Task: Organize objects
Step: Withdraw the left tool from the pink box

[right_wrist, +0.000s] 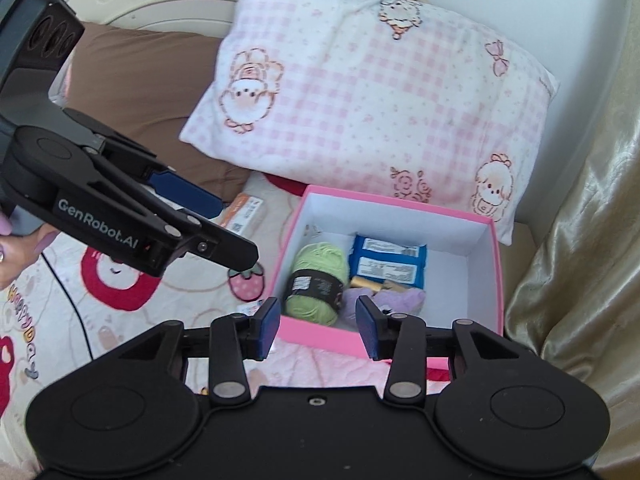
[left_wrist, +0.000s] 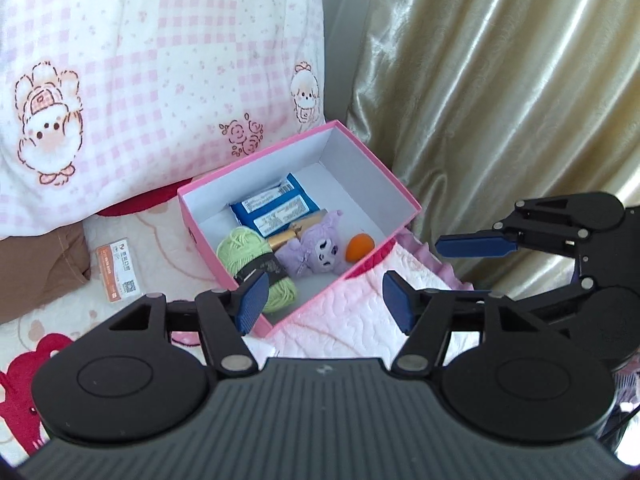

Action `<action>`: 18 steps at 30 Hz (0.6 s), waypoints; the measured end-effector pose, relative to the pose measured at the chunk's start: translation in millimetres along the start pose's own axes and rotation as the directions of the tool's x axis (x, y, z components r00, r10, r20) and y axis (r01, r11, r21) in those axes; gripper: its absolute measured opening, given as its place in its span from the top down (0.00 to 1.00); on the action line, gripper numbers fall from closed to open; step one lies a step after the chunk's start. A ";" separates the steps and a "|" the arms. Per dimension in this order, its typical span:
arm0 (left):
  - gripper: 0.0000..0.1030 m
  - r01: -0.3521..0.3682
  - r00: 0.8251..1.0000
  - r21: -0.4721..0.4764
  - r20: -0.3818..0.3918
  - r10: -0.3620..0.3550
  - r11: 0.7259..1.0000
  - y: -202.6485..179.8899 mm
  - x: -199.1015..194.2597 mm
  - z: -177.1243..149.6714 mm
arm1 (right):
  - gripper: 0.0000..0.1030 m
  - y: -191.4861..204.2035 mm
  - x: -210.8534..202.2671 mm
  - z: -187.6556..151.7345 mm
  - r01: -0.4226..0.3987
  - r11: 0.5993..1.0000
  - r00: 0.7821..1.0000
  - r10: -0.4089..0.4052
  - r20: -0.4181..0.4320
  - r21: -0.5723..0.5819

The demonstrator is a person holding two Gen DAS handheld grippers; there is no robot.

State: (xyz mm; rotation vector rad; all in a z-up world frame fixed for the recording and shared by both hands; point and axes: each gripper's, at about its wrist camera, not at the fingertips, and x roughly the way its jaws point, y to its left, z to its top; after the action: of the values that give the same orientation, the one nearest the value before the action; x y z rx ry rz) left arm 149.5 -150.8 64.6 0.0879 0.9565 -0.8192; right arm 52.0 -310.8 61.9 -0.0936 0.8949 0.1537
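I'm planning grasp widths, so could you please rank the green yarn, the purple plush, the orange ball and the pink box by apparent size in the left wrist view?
1. pink box
2. green yarn and purple plush: look alike, and the yarn is partly hidden by a fingertip, so unranked
3. orange ball

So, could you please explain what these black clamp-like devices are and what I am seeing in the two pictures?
They are handheld two-finger grippers, one in each of a person's hands, each with a wide-angle camera looking along its blue-padded fingers. One picture is from the left gripper, the other from the right gripper. Both are open and hold nothing.

Each camera also catches the other gripper at its edge. On a bed quilt sits a pink box holding green yarn, blue packets, a purple plush toy and an orange ball. An orange-and-white card lies outside the box, near a checked pillow.
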 end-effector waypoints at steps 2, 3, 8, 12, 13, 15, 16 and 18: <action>0.39 -0.009 1.000 0.000 -0.018 0.009 1.000 2.7 -3.1 -12.3 | 0.51 10.6 -4.1 -5.6 -0.018 1.000 1.000 0.018 0.000 -0.017; 0.39 -0.006 0.999 0.003 -0.033 0.006 1.000 4.5 -3.8 -19.3 | 0.49 16.3 -5.5 -8.5 -0.025 0.999 1.000 0.025 -0.001 -0.027; 0.39 0.006 0.998 0.003 -0.067 -0.006 1.000 16.9 -3.9 -52.4 | 0.38 43.2 -5.9 -24.0 -0.076 0.995 0.997 0.077 0.008 -0.069; 0.39 0.024 0.997 -0.005 -0.069 -0.024 1.000 29.9 2.6 -73.4 | 0.37 58.7 7.3 -36.0 -0.127 0.991 0.992 0.128 0.010 -0.048; 0.39 0.028 0.997 -0.009 -0.067 -0.028 1.000 33.7 4.3 -77.3 | 0.37 62.4 12.1 -38.4 -0.144 0.989 0.989 0.144 0.008 -0.041; 0.39 0.030 0.997 -0.019 -0.068 -0.031 0.999 41.1 7.8 -84.8 | 0.37 70.3 21.6 -43.6 -0.169 0.985 0.986 0.169 0.004 -0.040; 0.39 0.030 0.997 -0.025 -0.075 -0.032 0.999 45.3 10.3 -89.1 | 0.37 73.9 26.1 -45.7 -0.175 0.984 0.984 0.176 0.005 -0.039; 0.39 0.014 0.997 -0.053 -0.074 -0.018 0.999 53.1 12.9 -96.4 | 0.37 79.8 35.2 -50.3 -0.190 0.981 0.982 0.190 0.003 -0.040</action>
State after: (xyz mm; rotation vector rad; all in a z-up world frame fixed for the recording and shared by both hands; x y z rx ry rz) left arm 121.6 -81.5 -17.3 0.0663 1.0497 -0.8098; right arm 21.3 -236.2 1.6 -0.0441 0.8931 0.3501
